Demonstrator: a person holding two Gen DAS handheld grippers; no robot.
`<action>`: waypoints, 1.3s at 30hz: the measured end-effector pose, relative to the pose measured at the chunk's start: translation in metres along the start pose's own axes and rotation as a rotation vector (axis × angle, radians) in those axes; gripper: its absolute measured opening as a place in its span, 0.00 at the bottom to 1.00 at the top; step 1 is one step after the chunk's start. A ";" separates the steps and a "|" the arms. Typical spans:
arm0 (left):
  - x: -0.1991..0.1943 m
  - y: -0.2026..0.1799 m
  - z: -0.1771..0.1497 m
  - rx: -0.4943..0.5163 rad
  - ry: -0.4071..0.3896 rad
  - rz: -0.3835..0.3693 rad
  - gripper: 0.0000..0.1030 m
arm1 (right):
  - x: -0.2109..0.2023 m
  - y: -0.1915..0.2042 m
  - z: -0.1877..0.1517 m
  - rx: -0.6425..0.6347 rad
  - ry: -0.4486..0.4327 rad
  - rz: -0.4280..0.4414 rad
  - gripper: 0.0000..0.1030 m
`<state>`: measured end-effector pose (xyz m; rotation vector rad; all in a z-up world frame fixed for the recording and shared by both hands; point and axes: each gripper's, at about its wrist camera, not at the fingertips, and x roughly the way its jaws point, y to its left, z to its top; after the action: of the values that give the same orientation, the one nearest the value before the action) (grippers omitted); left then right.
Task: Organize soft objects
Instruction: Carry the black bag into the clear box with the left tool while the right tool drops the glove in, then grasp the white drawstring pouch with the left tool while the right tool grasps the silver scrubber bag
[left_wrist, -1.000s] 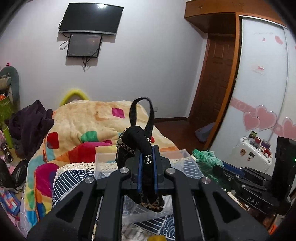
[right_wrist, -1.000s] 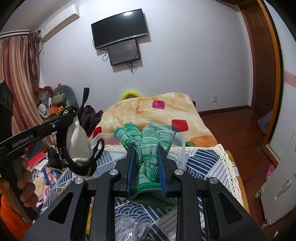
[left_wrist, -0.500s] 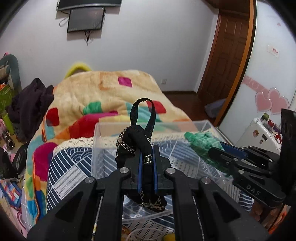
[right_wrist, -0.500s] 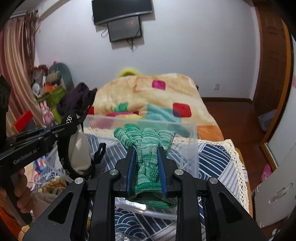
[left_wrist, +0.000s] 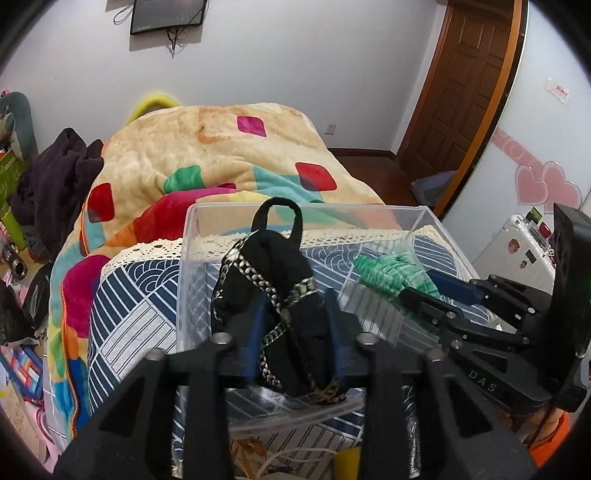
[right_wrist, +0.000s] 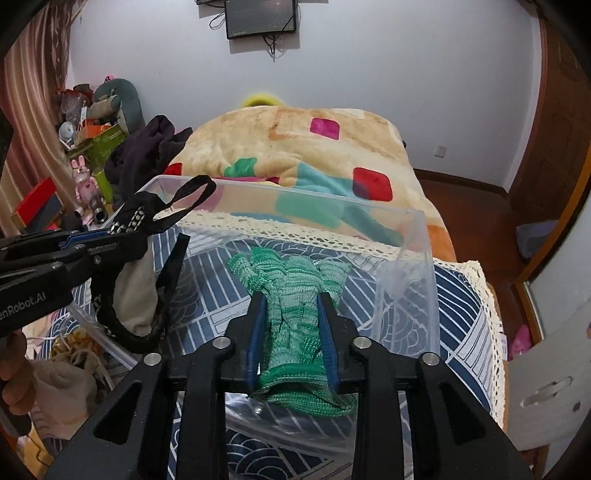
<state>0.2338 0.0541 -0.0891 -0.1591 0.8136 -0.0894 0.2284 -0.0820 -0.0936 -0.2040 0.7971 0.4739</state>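
Observation:
A clear plastic bin (left_wrist: 303, 212) (right_wrist: 417, 266) stands on the blue patterned cloth. My left gripper (left_wrist: 295, 306) holds a black fabric pouch (left_wrist: 269, 280) with gold trim and a loop strap over the bin's left side; its jaws are spread wider than before. It shows in the right wrist view (right_wrist: 133, 295). My right gripper (right_wrist: 291, 306) holds a green knit glove (right_wrist: 295, 306) over the bin's right side, also with jaws spread wider. The glove shows in the left wrist view (left_wrist: 391, 273).
A bed with a colourful blanket (left_wrist: 221, 155) lies behind the bin. Dark clothes (left_wrist: 55, 177) are piled at the left. A white suitcase (left_wrist: 517, 243) and a wooden door (left_wrist: 458, 92) are at the right. Clutter (right_wrist: 74, 350) lies by the bin's left.
Both grippers moved forward and down over the bin with their loads. Both sets of jaws have spread wider around the pouch and the glove.

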 end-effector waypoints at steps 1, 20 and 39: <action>-0.002 -0.001 -0.001 0.004 -0.004 0.001 0.45 | -0.002 0.000 -0.001 0.000 -0.004 0.001 0.31; -0.099 -0.015 -0.026 0.089 -0.255 0.058 0.88 | -0.075 0.011 0.005 -0.003 -0.238 -0.009 0.81; -0.095 0.007 -0.131 0.031 -0.127 0.109 0.89 | -0.073 0.022 -0.078 0.057 -0.148 -0.003 0.86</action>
<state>0.0736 0.0602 -0.1109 -0.0902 0.6924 0.0106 0.1240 -0.1148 -0.0940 -0.1157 0.6645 0.4573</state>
